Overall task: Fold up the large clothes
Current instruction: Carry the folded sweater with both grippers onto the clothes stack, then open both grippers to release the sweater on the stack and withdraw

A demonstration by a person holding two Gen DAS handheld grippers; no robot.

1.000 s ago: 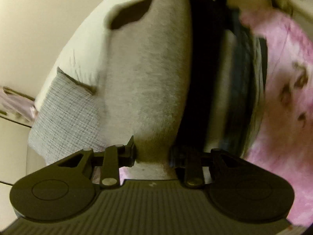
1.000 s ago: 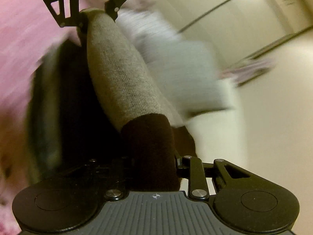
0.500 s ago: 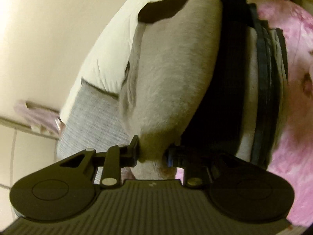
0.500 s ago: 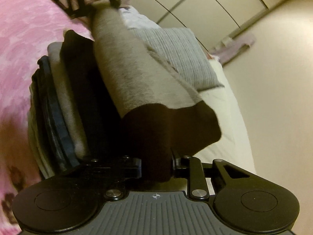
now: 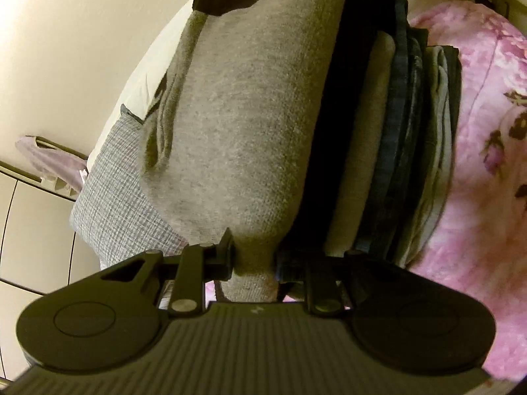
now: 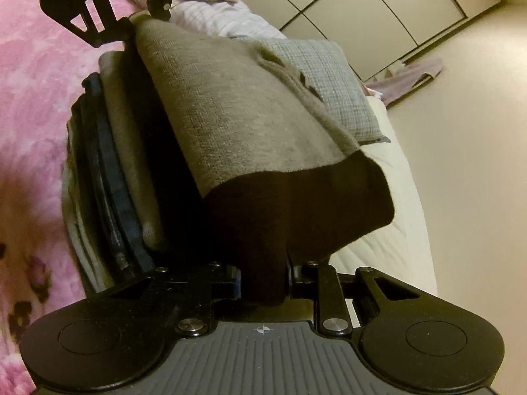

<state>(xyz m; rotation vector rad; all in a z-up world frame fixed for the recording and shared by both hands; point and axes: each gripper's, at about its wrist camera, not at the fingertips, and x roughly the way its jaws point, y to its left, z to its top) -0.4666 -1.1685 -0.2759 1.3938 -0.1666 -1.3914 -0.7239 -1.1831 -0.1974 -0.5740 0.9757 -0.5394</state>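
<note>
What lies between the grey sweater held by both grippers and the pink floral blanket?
A stack of folded clothes, dark and grey layers, shown in both wrist views beside the grey sweater and pink floral blanket.

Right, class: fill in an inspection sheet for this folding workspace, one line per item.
Surface: pink floral blanket over a cream mattress.
Job's things: grey garment with dark band, held stretched beside a stack of folded clothes.
Clutter: grey pillow; lilac cloth on the floor.
Grippers: left gripper shut on the grey end; right gripper shut on the dark band.
Cables: nothing seen.
Surroundings: cream floor, cupboard doors.
</note>
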